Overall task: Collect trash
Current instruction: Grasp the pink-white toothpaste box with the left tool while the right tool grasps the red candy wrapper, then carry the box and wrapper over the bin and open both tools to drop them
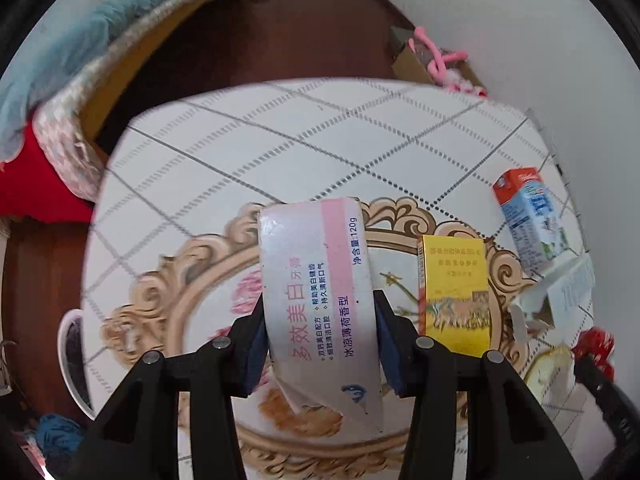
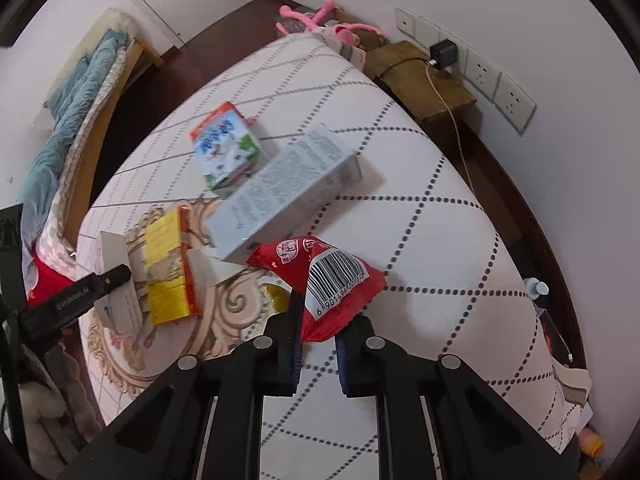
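My left gripper (image 1: pixel 318 312) is shut on a white and pink toothpaste box (image 1: pixel 316 264), pads pressed on its two long sides; the box's near end is torn open. In the right wrist view the same box (image 2: pixel 116 256) shows at the left. My right gripper (image 2: pixel 326 320) is shut on the lower edge of a red snack wrapper (image 2: pixel 340 276) with a barcode. On the cloth-covered table (image 1: pixel 280 140) lie a yellow box (image 1: pixel 454 292), a blue and white milk carton (image 2: pixel 224 144) and a long grey-white carton (image 2: pixel 280 188).
A bed with a blue blanket (image 1: pixel 60 60) runs along the left. A cardboard box with a pink toy (image 1: pixel 436 60) stands past the table's far edge. Wall sockets (image 2: pixel 480 72) and a wooden block (image 2: pixel 420 80) are at the right. A white-rimmed container (image 1: pixel 70 360) sits low left.
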`<state>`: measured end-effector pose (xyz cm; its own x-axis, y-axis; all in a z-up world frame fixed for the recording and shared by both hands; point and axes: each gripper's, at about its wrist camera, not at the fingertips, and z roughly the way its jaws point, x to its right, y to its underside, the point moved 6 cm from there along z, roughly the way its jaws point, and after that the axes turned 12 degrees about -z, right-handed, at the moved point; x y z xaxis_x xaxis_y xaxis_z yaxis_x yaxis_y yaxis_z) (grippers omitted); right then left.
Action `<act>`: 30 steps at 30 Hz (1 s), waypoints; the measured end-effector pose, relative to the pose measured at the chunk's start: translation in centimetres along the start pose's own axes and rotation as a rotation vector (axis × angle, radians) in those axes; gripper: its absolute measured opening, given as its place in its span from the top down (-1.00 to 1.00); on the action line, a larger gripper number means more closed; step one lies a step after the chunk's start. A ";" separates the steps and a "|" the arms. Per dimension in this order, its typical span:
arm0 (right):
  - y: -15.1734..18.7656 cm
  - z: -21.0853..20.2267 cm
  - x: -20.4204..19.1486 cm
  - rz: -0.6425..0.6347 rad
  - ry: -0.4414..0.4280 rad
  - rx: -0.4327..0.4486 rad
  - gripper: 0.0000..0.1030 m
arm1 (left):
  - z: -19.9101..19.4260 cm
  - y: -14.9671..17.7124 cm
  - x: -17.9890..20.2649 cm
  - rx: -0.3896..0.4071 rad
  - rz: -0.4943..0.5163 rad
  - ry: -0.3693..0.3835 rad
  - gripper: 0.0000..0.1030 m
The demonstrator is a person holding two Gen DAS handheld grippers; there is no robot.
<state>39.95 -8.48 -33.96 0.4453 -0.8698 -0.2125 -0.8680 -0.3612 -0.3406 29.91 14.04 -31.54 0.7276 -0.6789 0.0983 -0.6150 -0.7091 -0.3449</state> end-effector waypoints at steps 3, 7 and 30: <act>-0.2 -1.8 -1.7 -0.042 -0.021 0.032 0.75 | -3.3 0.4 -1.6 0.065 0.004 -0.007 0.16; -0.5 -4.6 -5.1 -0.110 -0.065 0.076 0.75 | -8.0 1.0 -4.6 0.140 -0.015 -0.002 0.16; 12.4 1.5 -46.7 -0.641 -0.429 -0.181 0.75 | -11.3 7.2 -43.8 0.090 -0.503 -0.088 0.15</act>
<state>8.69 28.17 -29.64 0.8844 -0.2817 -0.3721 -0.4196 -0.8290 -0.3697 -9.77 36.54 -27.78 0.9517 -0.2370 0.1953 -0.1568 -0.9218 -0.3545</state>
